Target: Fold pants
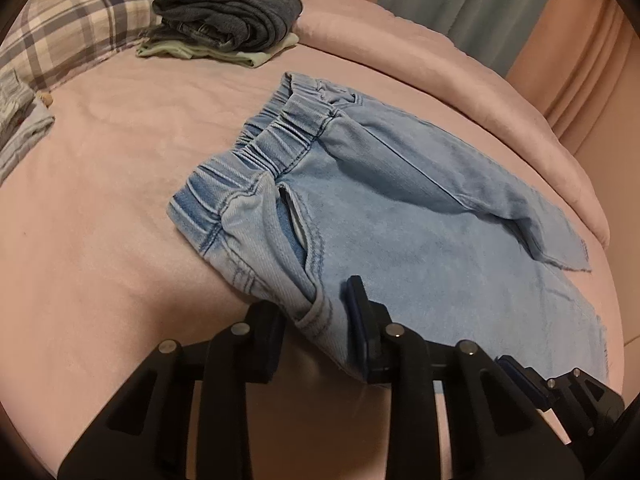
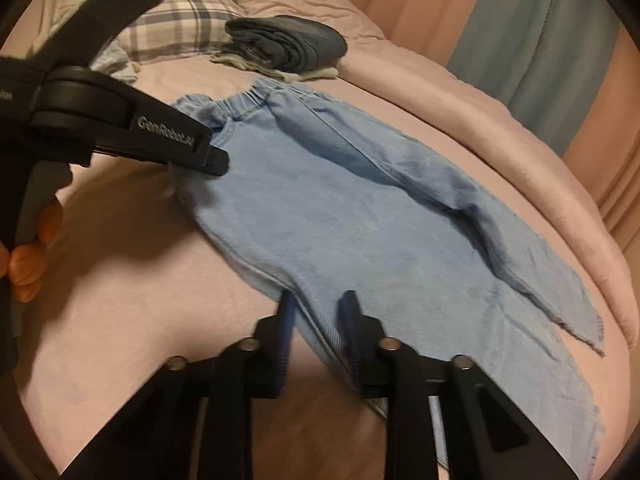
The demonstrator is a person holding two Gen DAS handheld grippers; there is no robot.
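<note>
Light blue denim pants (image 1: 400, 220) with an elastic waistband (image 1: 256, 140) lie flat on the pink bed cover (image 1: 120, 220), one leg laid over the other. My left gripper (image 1: 314, 304) is shut on the near side edge just below the pocket, with cloth bunched between its pads. In the right wrist view the same left gripper (image 2: 216, 162) pinches the pants (image 2: 360, 220) near the waistband, held by a hand (image 2: 28, 264). My right gripper (image 2: 318, 300) is shut on the near edge further down the leg. Its fingers (image 1: 520, 368) show low at the right in the left wrist view.
A stack of folded clothes, dark jeans on top (image 1: 228, 20) (image 2: 288, 44), sits at the far side of the bed. A plaid pillow (image 1: 72, 28) and another garment (image 1: 20, 120) lie left. The bed edge runs along the right, pink and grey-blue curtains (image 1: 480, 12) behind it.
</note>
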